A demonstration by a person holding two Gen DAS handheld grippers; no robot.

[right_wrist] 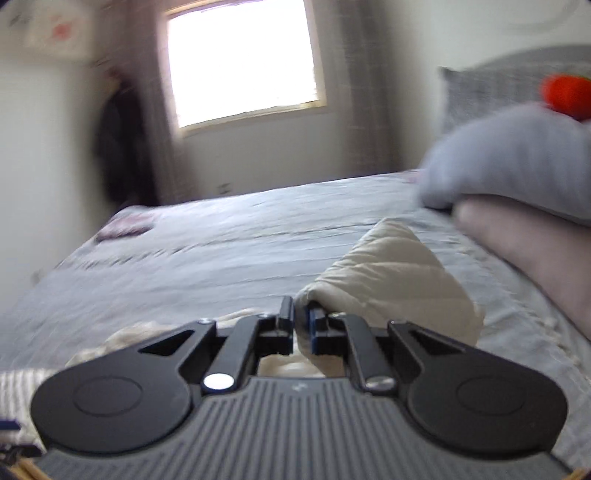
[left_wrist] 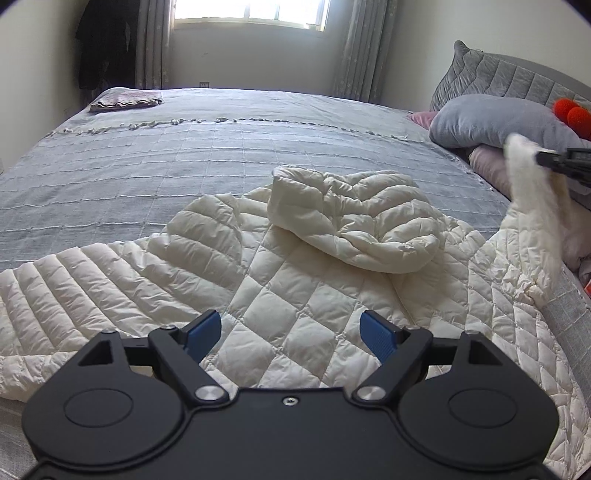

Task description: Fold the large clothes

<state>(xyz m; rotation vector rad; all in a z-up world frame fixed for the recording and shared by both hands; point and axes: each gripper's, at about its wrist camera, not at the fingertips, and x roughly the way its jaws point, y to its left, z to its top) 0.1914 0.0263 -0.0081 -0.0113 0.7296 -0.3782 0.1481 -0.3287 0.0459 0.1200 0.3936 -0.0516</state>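
Observation:
A cream quilted down jacket [left_wrist: 295, 280] lies spread on the grey bed [left_wrist: 184, 155], with a sleeve bunched on top of it [left_wrist: 354, 221]. My left gripper [left_wrist: 291, 332] is open and empty, hovering just above the jacket's lower body. My right gripper [right_wrist: 301, 321] is shut on a fold of the jacket [right_wrist: 399, 280] and holds it lifted above the bed. In the left wrist view the right gripper [left_wrist: 565, 162] shows at the far right edge, with the raised jacket edge [left_wrist: 528, 199] hanging from it.
A grey pillow [left_wrist: 498, 122] over a pink one [left_wrist: 491, 166] lies at the head of the bed, with a red toy [left_wrist: 572, 110] and grey headboard [left_wrist: 517, 77] behind. A folded pinkish cloth [left_wrist: 125, 100] lies at the far left corner. A window [left_wrist: 251, 11] is beyond.

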